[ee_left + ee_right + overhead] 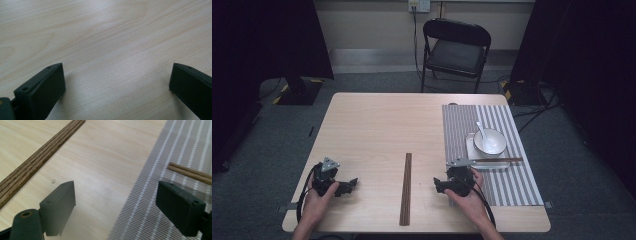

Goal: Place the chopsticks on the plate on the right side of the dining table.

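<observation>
A long dark wooden strip [406,188] lies lengthwise in the middle of the table's front half, and its grain shows in the right gripper view [37,160]. My left gripper [353,182] rests low over bare wood at the front left, jaws wide open and empty [117,82]. My right gripper [437,183] sits just right of the strip, also open with nothing between its jaws [116,200]. It straddles the left edge of a grey striped placemat [160,165]. A pair of brown chopsticks [497,160] lies across the front of a white tray [470,145], and their tips show in the right gripper view [192,173].
On the placemat [507,185] the tray holds a white bowl [490,142] with a white spoon [481,129] in it. A black folding chair [455,50] stands beyond the table's far edge. Bare tabletop [377,125] stretches across the left and middle.
</observation>
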### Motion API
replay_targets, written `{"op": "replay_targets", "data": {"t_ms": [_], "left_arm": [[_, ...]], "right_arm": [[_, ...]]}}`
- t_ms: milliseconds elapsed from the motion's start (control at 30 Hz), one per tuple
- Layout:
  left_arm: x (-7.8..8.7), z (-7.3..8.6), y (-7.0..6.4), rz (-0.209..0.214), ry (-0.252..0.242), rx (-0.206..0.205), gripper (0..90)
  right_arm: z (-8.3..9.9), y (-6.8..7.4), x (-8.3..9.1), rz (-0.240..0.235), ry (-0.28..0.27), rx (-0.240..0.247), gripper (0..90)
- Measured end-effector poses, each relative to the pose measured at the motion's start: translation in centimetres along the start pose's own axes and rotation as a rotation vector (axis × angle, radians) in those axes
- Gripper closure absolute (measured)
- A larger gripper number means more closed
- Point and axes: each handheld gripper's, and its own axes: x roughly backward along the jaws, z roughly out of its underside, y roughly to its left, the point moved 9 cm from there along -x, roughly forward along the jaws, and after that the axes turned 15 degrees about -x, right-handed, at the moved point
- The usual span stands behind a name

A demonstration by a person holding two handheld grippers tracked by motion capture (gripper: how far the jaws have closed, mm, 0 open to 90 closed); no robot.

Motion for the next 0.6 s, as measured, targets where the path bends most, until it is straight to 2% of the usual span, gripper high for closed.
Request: {"op": "replay_targets", "data": {"t_ms": [33, 233, 400, 600], "left_arm": [[0.0, 0.0, 0.0, 0.0, 0.001, -0.002, 0.0], [0.0, 0.0, 0.0, 0.0, 0.0, 0.0, 0.0], [0.0, 0.0, 0.0, 0.0, 0.001, -0.003, 0.0], [0.0, 0.0, 0.0, 0.001, 0.001, -0.003, 0.0]], "right_arm": [[0.4, 0.6, -0.5, -0.004, 0.012, 0.018, 15.7], [0.8, 2.0, -1.4, -0.005, 0.017, 0.051, 16.0], [1.4, 2.2, -2.2, 0.016, 0.031, 0.059, 15.1], [1.5, 2.2, -2.3, 0.015, -0.012, 0.06, 14.4]]}}
